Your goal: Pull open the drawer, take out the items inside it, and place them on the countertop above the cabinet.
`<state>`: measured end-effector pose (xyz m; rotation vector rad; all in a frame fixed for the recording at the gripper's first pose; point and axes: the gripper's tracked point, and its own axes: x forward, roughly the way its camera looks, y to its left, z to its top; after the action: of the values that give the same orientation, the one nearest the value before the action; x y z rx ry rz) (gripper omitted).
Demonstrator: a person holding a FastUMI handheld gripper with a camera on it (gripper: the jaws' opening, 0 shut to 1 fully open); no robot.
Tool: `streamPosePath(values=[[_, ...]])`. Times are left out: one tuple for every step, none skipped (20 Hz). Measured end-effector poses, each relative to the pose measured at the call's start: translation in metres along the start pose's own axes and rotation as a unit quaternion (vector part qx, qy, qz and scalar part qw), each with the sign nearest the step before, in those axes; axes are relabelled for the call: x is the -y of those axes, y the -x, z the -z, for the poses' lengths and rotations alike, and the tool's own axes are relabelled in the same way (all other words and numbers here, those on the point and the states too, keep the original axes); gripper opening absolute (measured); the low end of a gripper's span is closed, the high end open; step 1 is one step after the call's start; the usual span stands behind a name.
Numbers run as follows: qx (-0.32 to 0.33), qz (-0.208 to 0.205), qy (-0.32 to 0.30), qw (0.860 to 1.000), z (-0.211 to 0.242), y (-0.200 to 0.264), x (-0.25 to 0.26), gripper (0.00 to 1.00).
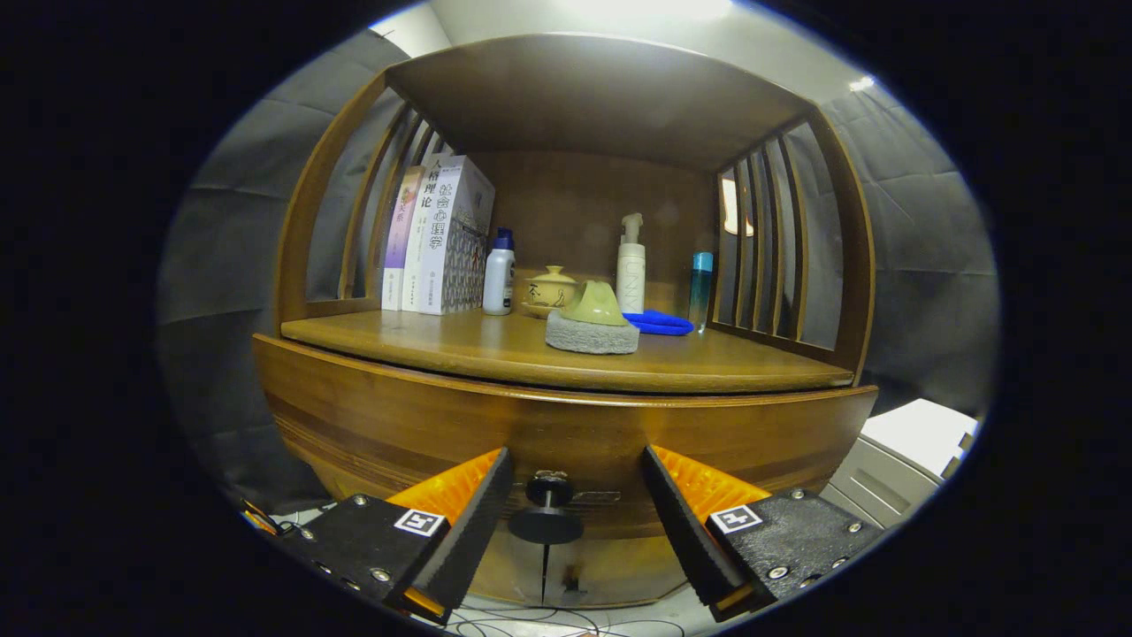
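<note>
- Drawer (566,433) sits low in the frame, looks fully closed, nothing taken out yet.
- Gripper (575,495) is spread wide, knob (546,513) in the gap between its fingers, neither touching it (so no grasp).
- Countertop (495,349) mid-frame carries books (438,234), bottles, a sponge (591,332).
- Everything's left: pull, unload, place.

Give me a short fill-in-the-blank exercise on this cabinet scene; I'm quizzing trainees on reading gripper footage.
1. The gripper is ____, its fingers either side of the drawer knob without touching it.
2. The drawer is still ____.
3. On the countertop, the books stand next to a white bottle with a ____ cap.
4. The green sponge lies just in front of a folded ____ cloth.

Missing words: open; closed; blue; blue
</note>
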<state>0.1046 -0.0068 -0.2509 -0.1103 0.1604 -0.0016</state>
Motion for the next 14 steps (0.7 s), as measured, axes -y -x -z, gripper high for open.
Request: streamPosePath(values=[[0.0, 0.0, -0.003, 1.0, 0.001, -0.003, -0.001, 0.93], [-0.001, 0.0, -0.007, 1.0, 0.0, -0.006, -0.001, 0.93], [-0.003, -0.001, -0.01, 1.0, 0.0, -0.011, 0.0, 0.93], [-0.007, -0.002, -0.017, 1.0, 0.002, -0.014, 0.0, 0.93], [-0.009, -0.002, -0.026, 1.0, 0.002, -0.015, 0.0, 0.94], [-0.007, -0.003, -0.031, 1.0, 0.001, -0.016, 0.0, 0.94], [-0.006, -0.003, -0.031, 1.0, 0.002, -0.015, 0.0, 0.94], [-0.007, -0.003, -0.033, 0.999, 0.002, -0.015, 0.001, 0.94], [-0.01, -0.005, -0.033, 0.999, 0.001, -0.014, 0.001, 0.94], [-0.015, -0.013, -0.031, 0.999, 0.001, -0.013, 0.001, 0.93], [-0.016, -0.02, -0.028, 0.999, -0.004, -0.011, 0.003, 0.93], [-0.016, -0.016, -0.023, 0.999, -0.011, -0.004, 0.012, 0.93], [-0.014, -0.005, -0.018, 1.0, -0.019, 0.005, 0.026, 0.93], [-0.009, 0.004, -0.016, 1.0, -0.031, 0.014, 0.036, 0.94]])
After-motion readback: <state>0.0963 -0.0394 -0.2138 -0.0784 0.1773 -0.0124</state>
